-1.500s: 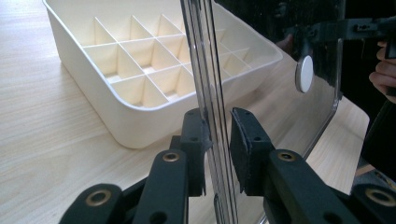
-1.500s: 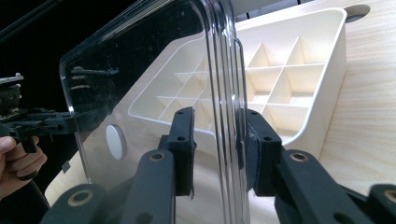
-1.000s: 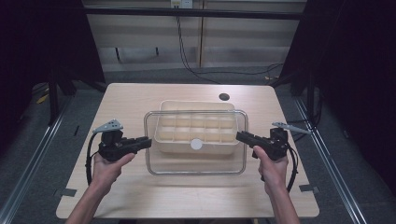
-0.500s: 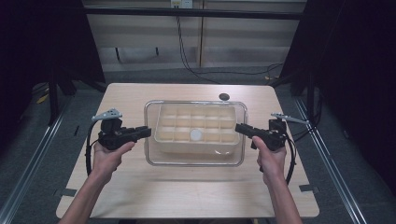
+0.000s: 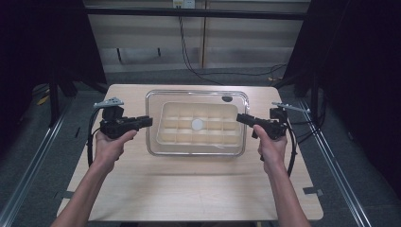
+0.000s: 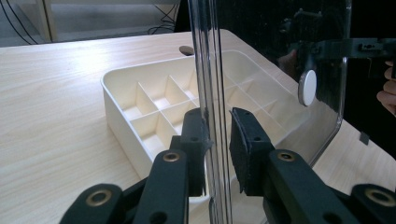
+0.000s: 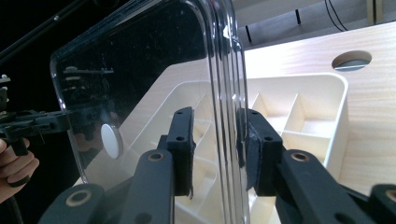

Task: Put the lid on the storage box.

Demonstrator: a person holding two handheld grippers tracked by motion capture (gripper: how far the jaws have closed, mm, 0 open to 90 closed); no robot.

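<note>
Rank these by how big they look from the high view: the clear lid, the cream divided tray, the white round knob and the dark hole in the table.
1. clear lid
2. cream divided tray, seen through the lid
3. white round knob and dark hole: too alike to rank, and the lid sits nearer the camera.

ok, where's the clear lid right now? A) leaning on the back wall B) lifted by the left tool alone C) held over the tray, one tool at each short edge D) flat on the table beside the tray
C: the clear lid sits above the divided tray, its edges between the jaws of the left tool and the right tool.
</note>
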